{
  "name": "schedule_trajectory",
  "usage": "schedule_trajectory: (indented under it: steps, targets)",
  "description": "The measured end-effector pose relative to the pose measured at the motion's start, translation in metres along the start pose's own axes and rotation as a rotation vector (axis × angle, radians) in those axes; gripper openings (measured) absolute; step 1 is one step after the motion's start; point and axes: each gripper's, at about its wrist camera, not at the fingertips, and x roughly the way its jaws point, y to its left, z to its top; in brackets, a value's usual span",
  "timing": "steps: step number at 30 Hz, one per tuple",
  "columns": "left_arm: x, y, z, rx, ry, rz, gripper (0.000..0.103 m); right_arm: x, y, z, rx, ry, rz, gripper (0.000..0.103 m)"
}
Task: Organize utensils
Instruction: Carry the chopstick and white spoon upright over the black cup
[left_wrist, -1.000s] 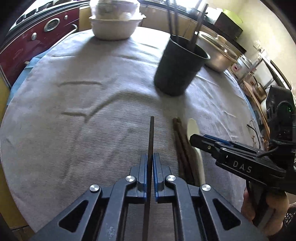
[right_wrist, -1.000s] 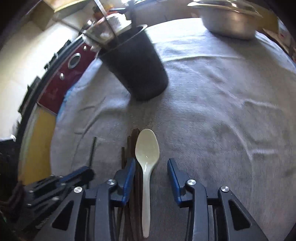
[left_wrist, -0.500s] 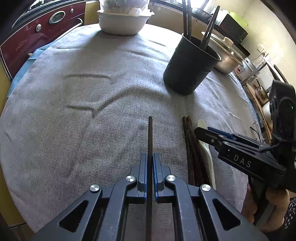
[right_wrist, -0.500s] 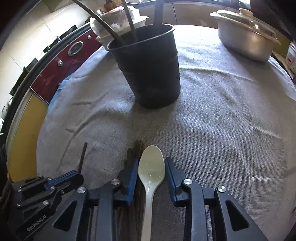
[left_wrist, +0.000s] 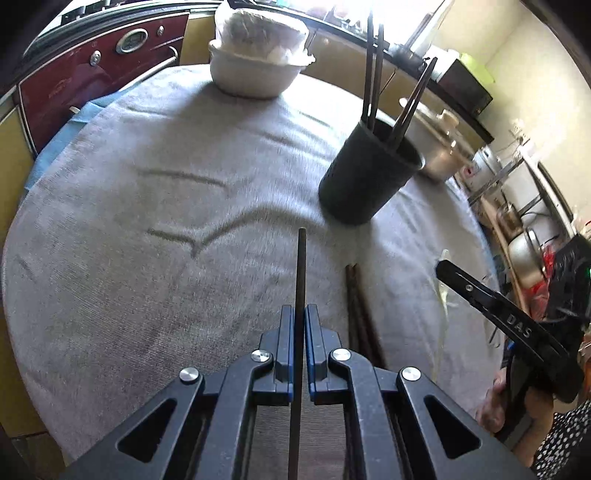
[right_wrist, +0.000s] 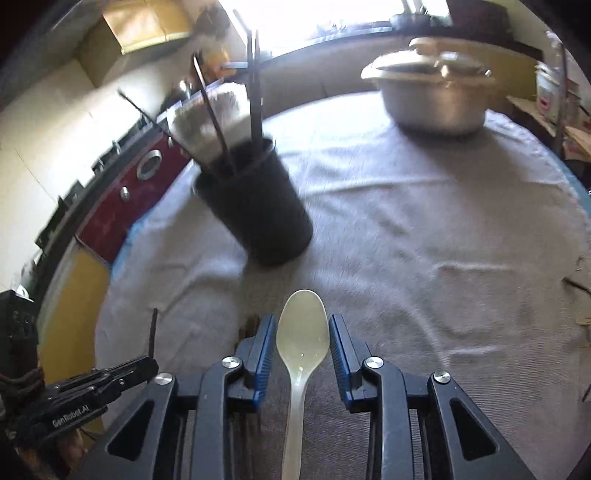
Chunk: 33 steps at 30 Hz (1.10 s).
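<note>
Right gripper narrowed around the white spoon and raised it off the cloth

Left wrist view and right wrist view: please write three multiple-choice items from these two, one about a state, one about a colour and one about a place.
1. The left claw is:
A wide open
B shut on a thin dark stick
C shut on a fork

2. The spoon is:
A cream
B red
C black

3. The brown chopsticks lie:
A stacked on a plate
B flat on the grey cloth
C in the left claw

Answers:
1 B, the pads close on the stick from both sides.
2 A, its bowl looks pale cream.
3 B, they rest on the cloth beside the claw.
</note>
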Motion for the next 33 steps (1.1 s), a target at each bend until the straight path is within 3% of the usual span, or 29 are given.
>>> schedule_trajectory:
  steps: [15, 21, 27, 33]
  targets:
    - [-0.065, -0.024, 0.002, 0.028, -0.114, -0.010, 0.005, -0.068, 0.008, 0.000, -0.009, -0.136, 0.052, 0.032]
    - [-0.099, -0.037, 0.006, 0.025, -0.193, -0.017, 0.005, -0.093, 0.015, 0.003, -0.015, -0.202, 0.056, 0.032]
    - [-0.123, -0.054, 0.029, 0.061, -0.251, -0.009, 0.005, -0.111, 0.015, 0.019, 0.019, -0.280, 0.059, 0.032]
    - [-0.142, -0.071, 0.077, 0.086, -0.316, -0.023, 0.005, -0.109, 0.026, 0.053, 0.010, -0.368, 0.054, 0.032]
